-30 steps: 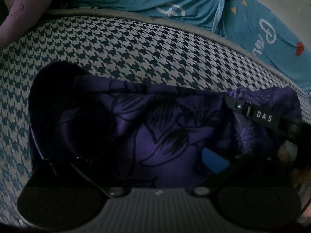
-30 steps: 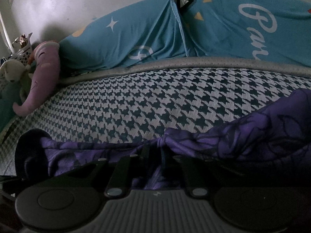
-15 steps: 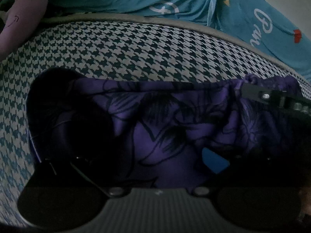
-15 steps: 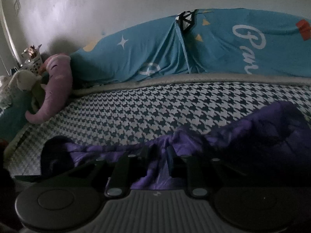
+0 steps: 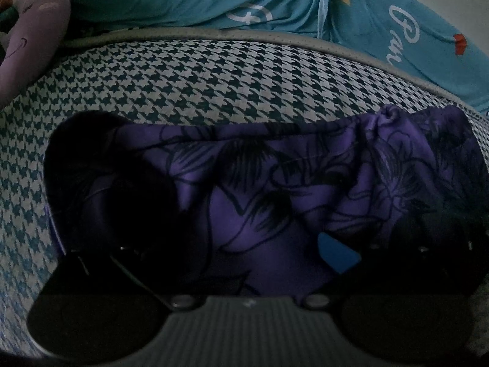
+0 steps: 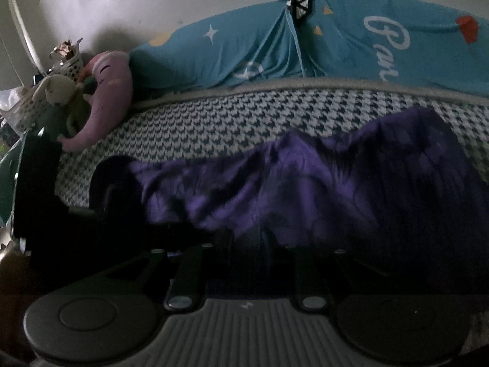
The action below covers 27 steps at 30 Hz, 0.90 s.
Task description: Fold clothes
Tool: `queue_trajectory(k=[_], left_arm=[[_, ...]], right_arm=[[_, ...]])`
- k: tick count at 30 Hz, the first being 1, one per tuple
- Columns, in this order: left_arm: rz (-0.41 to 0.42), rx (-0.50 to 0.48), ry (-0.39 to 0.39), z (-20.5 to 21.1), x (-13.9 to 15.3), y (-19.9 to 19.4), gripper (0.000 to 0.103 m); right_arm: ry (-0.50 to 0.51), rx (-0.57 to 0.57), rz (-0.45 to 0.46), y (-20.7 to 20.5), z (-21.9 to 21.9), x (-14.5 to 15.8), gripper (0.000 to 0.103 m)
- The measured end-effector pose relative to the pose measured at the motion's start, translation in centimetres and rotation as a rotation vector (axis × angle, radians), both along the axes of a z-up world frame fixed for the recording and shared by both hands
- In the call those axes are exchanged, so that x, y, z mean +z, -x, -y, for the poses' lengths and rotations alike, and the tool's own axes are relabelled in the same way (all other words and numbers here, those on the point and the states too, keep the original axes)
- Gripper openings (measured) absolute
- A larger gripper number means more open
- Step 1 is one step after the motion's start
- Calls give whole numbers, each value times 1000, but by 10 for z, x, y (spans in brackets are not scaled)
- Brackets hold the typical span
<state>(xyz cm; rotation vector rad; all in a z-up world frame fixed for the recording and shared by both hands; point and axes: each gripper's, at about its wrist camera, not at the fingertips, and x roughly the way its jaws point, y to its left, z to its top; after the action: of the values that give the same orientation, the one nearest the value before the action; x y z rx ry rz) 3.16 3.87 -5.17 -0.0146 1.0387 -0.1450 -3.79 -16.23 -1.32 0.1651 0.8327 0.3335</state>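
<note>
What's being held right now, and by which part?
Nothing clearly: the purple garment lies inside the wide-open left tool, unpinched; the right tool reaches its near edge, grip unclear.

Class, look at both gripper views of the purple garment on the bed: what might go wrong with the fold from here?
1. The purple garment lies bunched and rippled on the houndstooth mattress, so creases may get folded in.
2. The right gripper has little or no cloth between its jaws; the edge may drop.
3. Dim light hides the left gripper fingers, so its grip can't be checked.
</note>
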Motion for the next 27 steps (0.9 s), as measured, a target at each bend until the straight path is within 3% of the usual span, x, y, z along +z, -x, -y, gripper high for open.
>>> queue_trajectory(k=[9,27], left_arm=[[9,0,-58,9,-4,2,103],[17,-7,-99,14,-7,4,103]], right_arm=[[21,37,-84,1,0,-22,20],[53,18,-109,7,-3,-22,20]])
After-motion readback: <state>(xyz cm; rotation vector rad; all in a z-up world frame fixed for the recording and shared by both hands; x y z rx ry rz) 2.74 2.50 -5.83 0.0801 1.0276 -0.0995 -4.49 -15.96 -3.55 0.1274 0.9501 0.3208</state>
